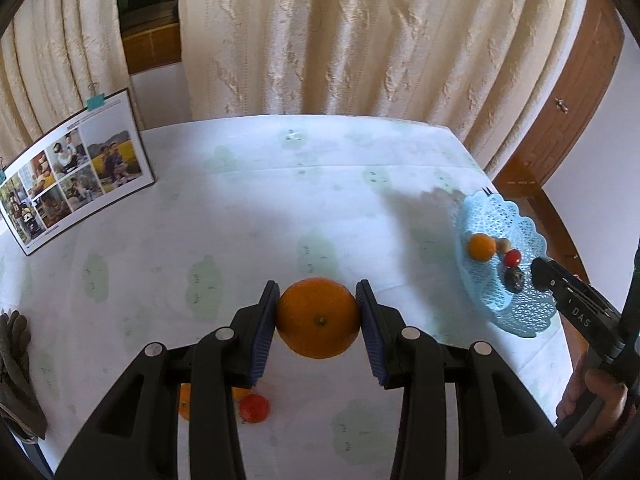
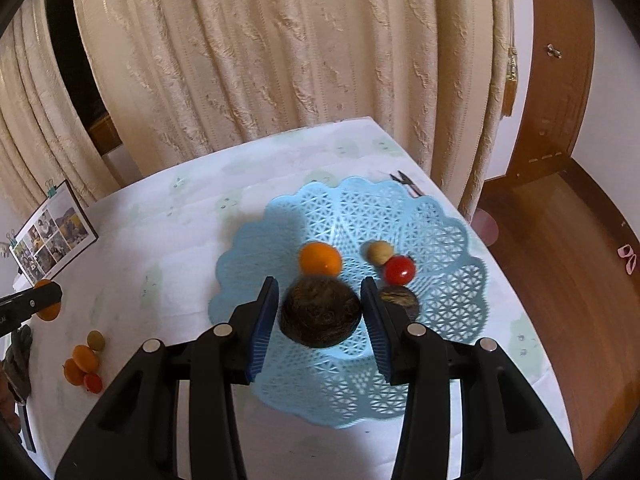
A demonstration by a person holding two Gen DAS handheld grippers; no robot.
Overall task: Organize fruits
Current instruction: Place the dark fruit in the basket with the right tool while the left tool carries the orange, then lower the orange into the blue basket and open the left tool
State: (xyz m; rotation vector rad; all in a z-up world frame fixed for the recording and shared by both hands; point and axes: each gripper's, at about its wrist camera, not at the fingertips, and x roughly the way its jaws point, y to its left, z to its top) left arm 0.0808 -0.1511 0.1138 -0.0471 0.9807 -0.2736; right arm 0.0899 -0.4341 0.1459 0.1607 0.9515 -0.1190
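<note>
My left gripper (image 1: 319, 312) is shut on a large orange (image 1: 318, 318) and holds it above the white table. My right gripper (image 2: 320, 312) is shut on a dark brown round fruit (image 2: 320, 312) above the blue lattice basket (image 2: 440, 216). In the basket lie a small orange (image 2: 320, 258), a beige fruit (image 2: 378, 252), a red tomato (image 2: 399, 270) and a dark fruit (image 2: 402, 298). The basket also shows at the right of the left wrist view (image 1: 516, 304), with the right gripper's finger (image 1: 548, 276) over it. On the table lie a red tomato (image 1: 254, 408) and loose small fruits (image 2: 86, 356).
A framed photo collage (image 1: 76, 168) leans at the table's back left. A grey glove (image 1: 16, 364) lies at the left edge. Small black scissors (image 2: 406, 182) lie behind the basket. Cream curtains hang behind the table; wooden floor lies to the right.
</note>
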